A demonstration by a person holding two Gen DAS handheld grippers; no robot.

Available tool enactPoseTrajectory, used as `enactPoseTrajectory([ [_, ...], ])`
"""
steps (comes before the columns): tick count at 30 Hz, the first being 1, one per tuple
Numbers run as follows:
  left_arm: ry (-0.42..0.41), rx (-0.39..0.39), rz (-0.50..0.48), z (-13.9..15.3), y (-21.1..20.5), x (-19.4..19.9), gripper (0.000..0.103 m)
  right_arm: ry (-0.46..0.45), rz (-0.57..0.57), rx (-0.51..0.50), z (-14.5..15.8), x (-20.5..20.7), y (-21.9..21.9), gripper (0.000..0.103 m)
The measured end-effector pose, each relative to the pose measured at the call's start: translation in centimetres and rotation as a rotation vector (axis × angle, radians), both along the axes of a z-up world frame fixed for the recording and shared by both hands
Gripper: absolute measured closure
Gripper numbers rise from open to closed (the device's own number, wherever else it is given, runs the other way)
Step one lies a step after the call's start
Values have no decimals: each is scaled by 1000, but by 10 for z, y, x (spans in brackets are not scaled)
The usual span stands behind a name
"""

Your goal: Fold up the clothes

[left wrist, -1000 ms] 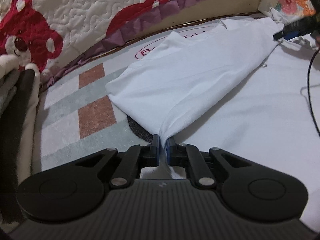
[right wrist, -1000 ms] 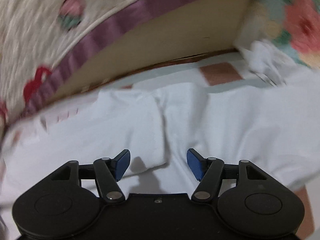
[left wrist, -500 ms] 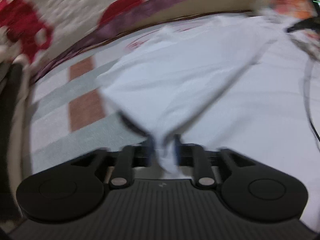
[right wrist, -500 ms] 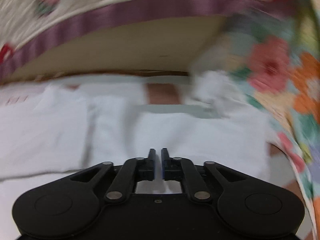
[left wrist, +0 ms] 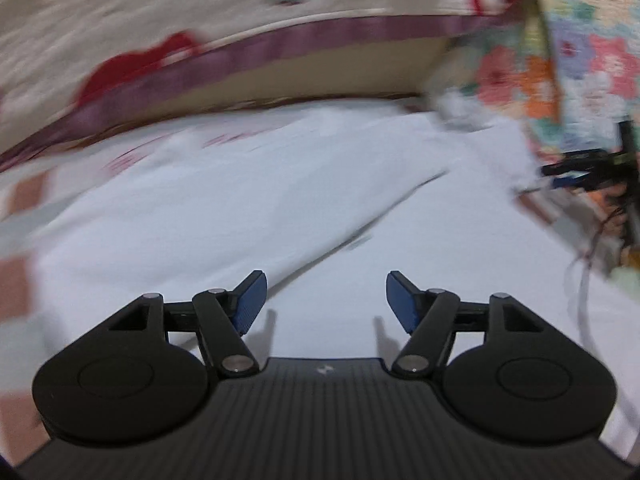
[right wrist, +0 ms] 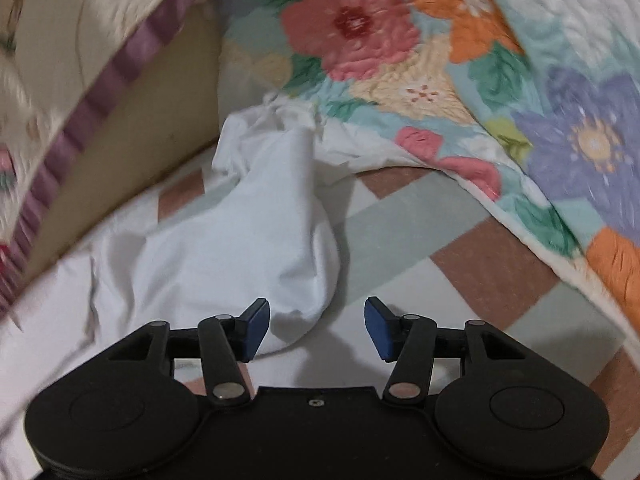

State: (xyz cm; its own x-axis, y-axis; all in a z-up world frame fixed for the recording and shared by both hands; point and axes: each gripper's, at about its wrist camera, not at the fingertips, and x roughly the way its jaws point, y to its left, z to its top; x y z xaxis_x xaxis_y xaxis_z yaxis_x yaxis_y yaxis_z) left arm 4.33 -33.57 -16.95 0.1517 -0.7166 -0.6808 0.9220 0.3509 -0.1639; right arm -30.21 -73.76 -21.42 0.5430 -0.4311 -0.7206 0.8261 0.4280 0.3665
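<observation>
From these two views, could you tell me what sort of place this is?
Probably a bedroom: a white garment lies spread on a checked mat beside a quilted bedspread and a floral quilt.

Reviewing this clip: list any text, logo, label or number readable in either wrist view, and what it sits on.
Nothing can be read with certainty.
Red print on the white garment, toward its far edge: motion-blurred, illegible.
Small pale mark on the left gripper body: a symbol, not letters.
Right view: no writing on the white sleeve, floral quilt or right gripper.
</observation>
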Motion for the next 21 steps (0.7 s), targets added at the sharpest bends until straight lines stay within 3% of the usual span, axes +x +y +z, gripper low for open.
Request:
enactPoseTrajectory([
  [3, 12, -24, -42, 1, -63, -18, 38, -45, -7, 37, -5, 1, -9, 45],
  [8, 23, -66, -135, -8, -177, -51, 37, 6, -44, -29, -7, 19, -26, 45],
  [11, -57, -96, -260, -18, -220, -85, 37, -61, -91, -10, -11, 25, -41, 44],
  [13, -47, -74, -251, -27, -232, -89, 38, -106, -84, -2, -14, 33, -47, 43],
  [14, -42, -63, -247, -32, -238, -90, 38, -76, -41, -29, -13, 41, -46, 46],
  [16, -27, -43, -240, -40, -248, -93, 38, -24, 26, -86, -8, 54, -44, 94],
  [21, 20, -40, -267, -52, -243, -88, 37, 57, 46, -250, 29, 57, -43, 95],
])
